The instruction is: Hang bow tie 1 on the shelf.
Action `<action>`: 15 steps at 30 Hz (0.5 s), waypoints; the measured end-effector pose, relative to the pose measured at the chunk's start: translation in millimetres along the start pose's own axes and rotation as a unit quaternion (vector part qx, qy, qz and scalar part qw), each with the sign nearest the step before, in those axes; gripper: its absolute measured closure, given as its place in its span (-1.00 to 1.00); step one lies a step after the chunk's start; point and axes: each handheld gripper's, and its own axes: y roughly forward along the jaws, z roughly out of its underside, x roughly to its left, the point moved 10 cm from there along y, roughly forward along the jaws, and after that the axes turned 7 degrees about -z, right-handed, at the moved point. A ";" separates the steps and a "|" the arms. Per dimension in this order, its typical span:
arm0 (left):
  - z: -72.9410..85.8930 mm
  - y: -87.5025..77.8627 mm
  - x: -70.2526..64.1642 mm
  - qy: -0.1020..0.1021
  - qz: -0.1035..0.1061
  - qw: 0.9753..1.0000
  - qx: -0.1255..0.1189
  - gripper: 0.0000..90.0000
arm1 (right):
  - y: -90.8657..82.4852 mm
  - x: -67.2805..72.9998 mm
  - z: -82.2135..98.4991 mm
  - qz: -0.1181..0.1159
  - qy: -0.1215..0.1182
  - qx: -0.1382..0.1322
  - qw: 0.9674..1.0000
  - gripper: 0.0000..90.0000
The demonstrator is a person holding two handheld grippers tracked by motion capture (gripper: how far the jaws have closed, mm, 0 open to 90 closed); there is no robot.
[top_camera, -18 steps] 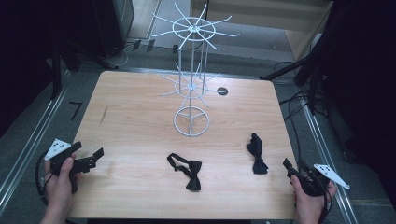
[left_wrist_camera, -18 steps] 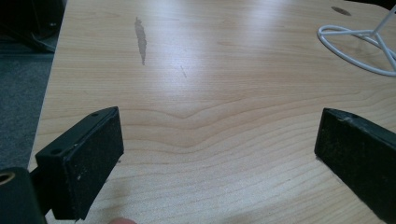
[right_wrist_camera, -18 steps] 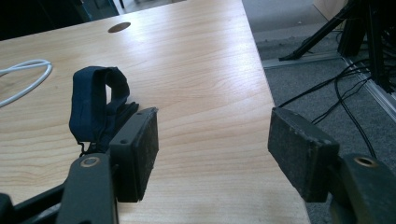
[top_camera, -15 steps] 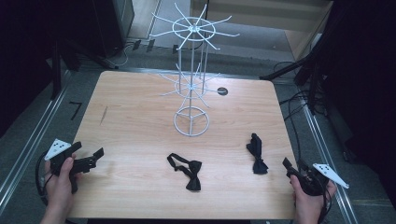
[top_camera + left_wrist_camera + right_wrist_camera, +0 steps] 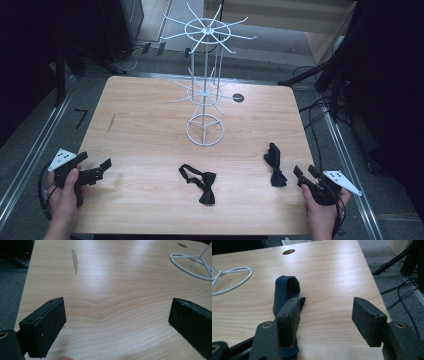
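Observation:
A white wire display stand (image 5: pixel 205 87) with hooked arms rises at the table's far middle; its ring base (image 5: pixel 191 262) (image 5: pixel 229 280) lies flat on the wood. One black bow tie (image 5: pixel 199 182) lies in front of the stand. A dark blue bow tie (image 5: pixel 274 163) (image 5: pixel 286 291) lies at the right, just left of my right gripper (image 5: pixel 306 174) (image 5: pixel 325 321), which is open and holds nothing. My left gripper (image 5: pixel 100 169) (image 5: pixel 117 322) is open over bare wood near the table's left front corner.
The wooden table (image 5: pixel 150 130) has a round cable hole (image 5: pixel 238 98) (image 5: pixel 288 251) behind the stand and a dark smear (image 5: pixel 74 261) at the left. Metal rails and cables (image 5: pixel 325 115) run along the floor on both sides.

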 end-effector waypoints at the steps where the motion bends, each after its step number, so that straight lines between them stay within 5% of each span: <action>1: 0.0 0.0 0.0 0.000 0.000 1.000 0.000 -0.96 | 2.6 4.1 1.3 -0.002 -0.005 0.006 1.000 -0.10; 15: 0.2 0.2 -0.2 0.001 0.001 1.000 0.001 -0.96 | 16.2 27.6 8.1 -0.023 -0.019 0.028 0.999 -0.10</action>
